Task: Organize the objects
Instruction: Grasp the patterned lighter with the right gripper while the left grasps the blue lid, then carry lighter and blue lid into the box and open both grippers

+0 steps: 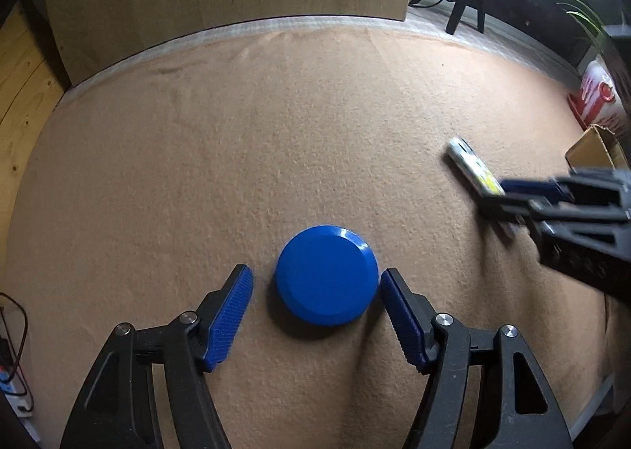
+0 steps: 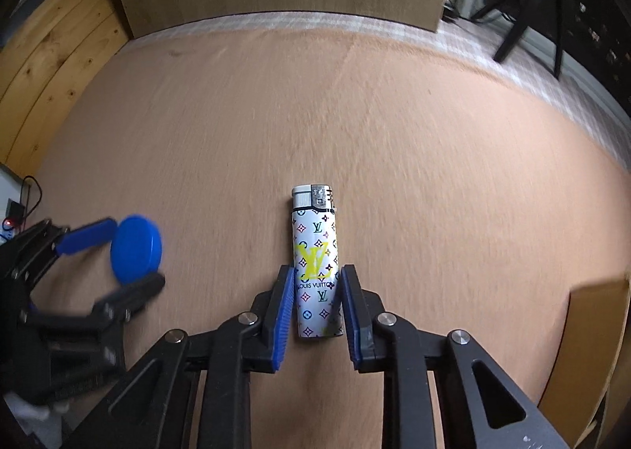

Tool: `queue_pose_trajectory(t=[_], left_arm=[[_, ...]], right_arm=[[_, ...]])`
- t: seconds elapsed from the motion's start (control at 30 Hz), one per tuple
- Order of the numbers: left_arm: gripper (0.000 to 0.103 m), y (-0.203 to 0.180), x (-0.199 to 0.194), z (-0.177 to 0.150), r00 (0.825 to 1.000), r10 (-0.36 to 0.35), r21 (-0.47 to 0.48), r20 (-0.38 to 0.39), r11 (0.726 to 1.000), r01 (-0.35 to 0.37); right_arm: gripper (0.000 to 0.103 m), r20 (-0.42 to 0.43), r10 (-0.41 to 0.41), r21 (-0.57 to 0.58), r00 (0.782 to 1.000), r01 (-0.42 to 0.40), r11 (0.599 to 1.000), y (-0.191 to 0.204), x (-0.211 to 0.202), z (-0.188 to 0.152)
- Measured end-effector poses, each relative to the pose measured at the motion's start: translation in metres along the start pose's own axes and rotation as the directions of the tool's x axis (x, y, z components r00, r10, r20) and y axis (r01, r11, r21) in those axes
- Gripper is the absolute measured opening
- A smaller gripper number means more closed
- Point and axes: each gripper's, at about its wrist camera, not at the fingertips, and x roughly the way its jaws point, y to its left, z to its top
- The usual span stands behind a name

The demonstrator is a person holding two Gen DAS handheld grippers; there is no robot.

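The lighter (image 2: 316, 263) lies flat on the tan-covered counter (image 2: 355, 113) straight ahead of my right hand-held gripper (image 2: 317, 307), its long axis running along my fingers, striker end away from me; the jaws flank its lower half, nearly touching, though I cannot tell if they grip. My left hand-held gripper (image 1: 316, 315) stands wide open around the blue lid (image 1: 326, 275), holding nothing. A cardboard box (image 2: 591, 338) sits to my right, and nothing stands in the way.

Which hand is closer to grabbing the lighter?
The right hand-held gripper. Its blue pads already sit on both sides of the lighter, almost touching it, so it only needs to squeeze. The left hand-held gripper is open around the blue lid, well away from the lighter.
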Motion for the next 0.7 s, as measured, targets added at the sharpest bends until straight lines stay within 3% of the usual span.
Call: queue_pose_trajectory(t=[0.2, 0.47, 0.7], left_arm=[[0.054, -0.002, -0.003, -0.005, 1.0, 0.005, -0.001, 0.011, 1.0, -0.005], [0.054, -0.009, -0.009, -0.007, 0.997, -0.077, -0.04, 0.001, 0.996, 0.077], [0.054, -0.042, -0.033, 0.001, 0.99, -0.137, 0.015, 0.045, 0.991, 0.136]], right_arm=[[0.021, 0.022, 0.024, 0.071, 0.999, -0.025, 0.997, -0.01, -0.015, -0.036], [0.021, 0.067, 0.064, 0.184, 0.996, -0.075, 0.98, -0.027, -0.04, -0.075], [0.021, 0.149, 0.06, 0.239, 0.987, -0.095, 0.966, -0.05, -0.087, -0.103]])
